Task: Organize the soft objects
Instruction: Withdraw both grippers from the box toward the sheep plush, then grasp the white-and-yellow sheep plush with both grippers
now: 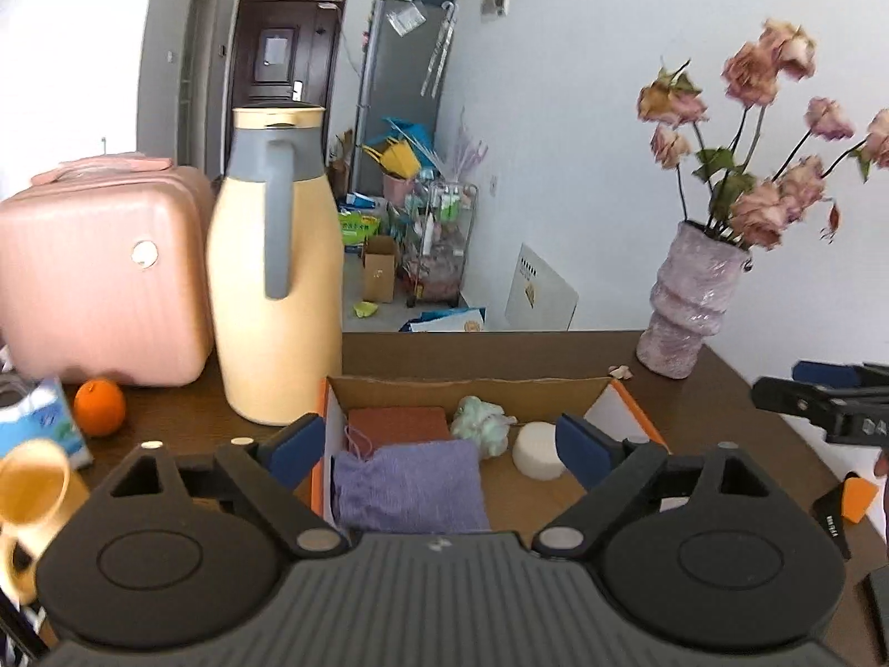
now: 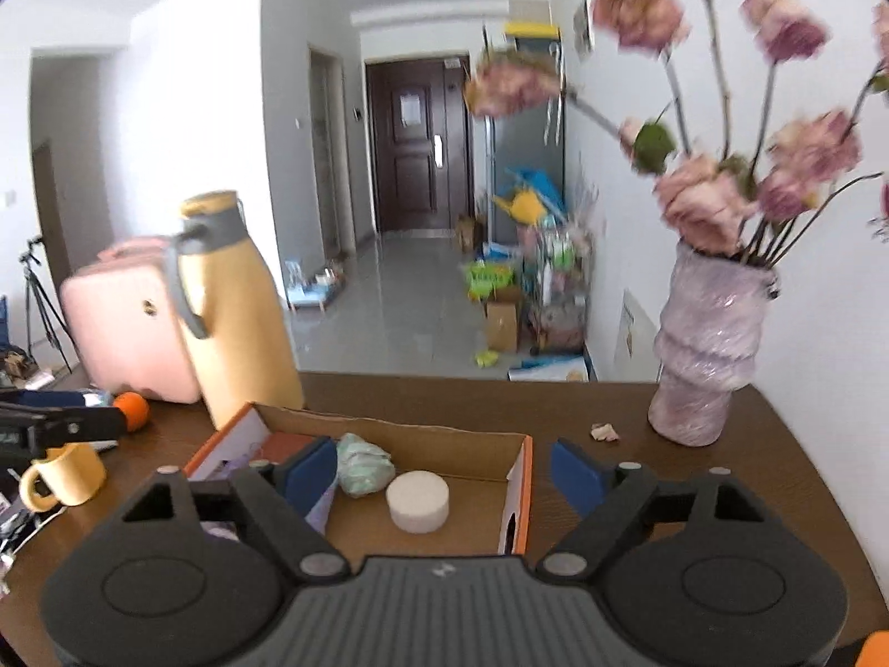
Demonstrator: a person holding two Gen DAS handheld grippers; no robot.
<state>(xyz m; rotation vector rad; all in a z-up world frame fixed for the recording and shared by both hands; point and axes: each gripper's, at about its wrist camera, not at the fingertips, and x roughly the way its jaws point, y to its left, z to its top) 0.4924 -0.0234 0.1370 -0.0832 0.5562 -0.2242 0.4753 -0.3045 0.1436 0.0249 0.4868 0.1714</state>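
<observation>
An open cardboard box (image 1: pixel 472 386) (image 2: pixel 400 433) sits on the brown table. Inside lie a purple knitted pouch (image 1: pixel 408 486), a rust-red pad (image 1: pixel 397 425) (image 2: pixel 286 444), a pale green puff (image 1: pixel 480 422) (image 2: pixel 364 464) and a white round sponge (image 1: pixel 536 450) (image 2: pixel 418 501). My left gripper (image 1: pixel 439 447) hovers above the box's near side, open, nothing between its blue pads. My right gripper (image 2: pixel 444 475) hangs over the box's right end, open and empty; its tip also shows in the left wrist view as a dark jaw piece (image 1: pixel 822 406).
A cream thermos jug (image 1: pixel 278 289) (image 2: pixel 236 305), a pink case (image 1: pixel 100 272) (image 2: pixel 128 317) and an orange (image 1: pixel 100 407) (image 2: pixel 133 410) stand left of the box. A yellow mug (image 2: pixel 66 475) (image 1: pixel 33 489) is near left. A flower vase (image 1: pixel 692 305) (image 2: pixel 705 344) stands at back right.
</observation>
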